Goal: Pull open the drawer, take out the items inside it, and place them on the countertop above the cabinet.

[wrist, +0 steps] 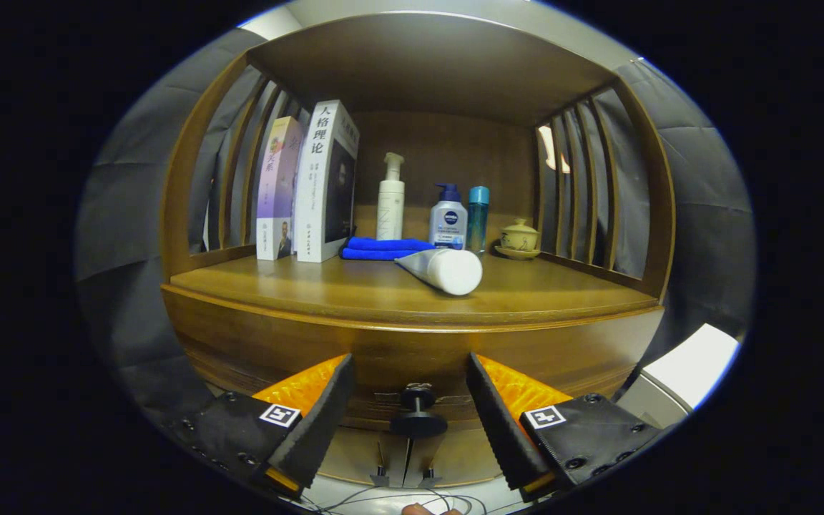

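my gripper (409, 400) spread, knob (418, 415) between fingers, untouched | drawer (412, 357) closed, contents hidden | counter (355, 290): tube (444, 268), cloth (383, 248), bottles, books

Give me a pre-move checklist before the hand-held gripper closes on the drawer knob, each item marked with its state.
1. Hand-held gripper open wide enough for the knob: ok.
2. Drawer knob centred between the fingers: ok.
3. Fingers far enough forward to close on the knob: cannot tell.
4. Drawer closed, not yet pulled: ok.
5. Bare space on the countertop in front of the books and the lying white tube: ok.
6. Items inside the drawer: cannot tell, front closed.
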Available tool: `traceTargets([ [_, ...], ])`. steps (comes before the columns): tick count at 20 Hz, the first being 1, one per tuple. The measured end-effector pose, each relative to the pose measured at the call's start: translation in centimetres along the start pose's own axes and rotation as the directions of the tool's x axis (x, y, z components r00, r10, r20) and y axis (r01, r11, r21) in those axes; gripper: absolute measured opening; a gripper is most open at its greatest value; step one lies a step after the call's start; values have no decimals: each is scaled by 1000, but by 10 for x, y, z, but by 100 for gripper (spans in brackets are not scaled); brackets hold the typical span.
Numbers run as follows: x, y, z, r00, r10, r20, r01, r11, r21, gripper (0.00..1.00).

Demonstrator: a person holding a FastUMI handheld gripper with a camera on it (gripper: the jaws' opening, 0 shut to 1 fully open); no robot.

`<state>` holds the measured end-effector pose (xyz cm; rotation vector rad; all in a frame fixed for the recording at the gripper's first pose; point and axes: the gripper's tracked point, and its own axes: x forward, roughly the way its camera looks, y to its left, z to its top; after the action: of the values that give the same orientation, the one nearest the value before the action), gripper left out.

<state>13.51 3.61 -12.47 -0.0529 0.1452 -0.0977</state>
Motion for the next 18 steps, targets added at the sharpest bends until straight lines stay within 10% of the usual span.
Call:
traceTargets([
  [18, -173, -44, 135, 971, 41, 236, -37, 999, -21, 98],
])
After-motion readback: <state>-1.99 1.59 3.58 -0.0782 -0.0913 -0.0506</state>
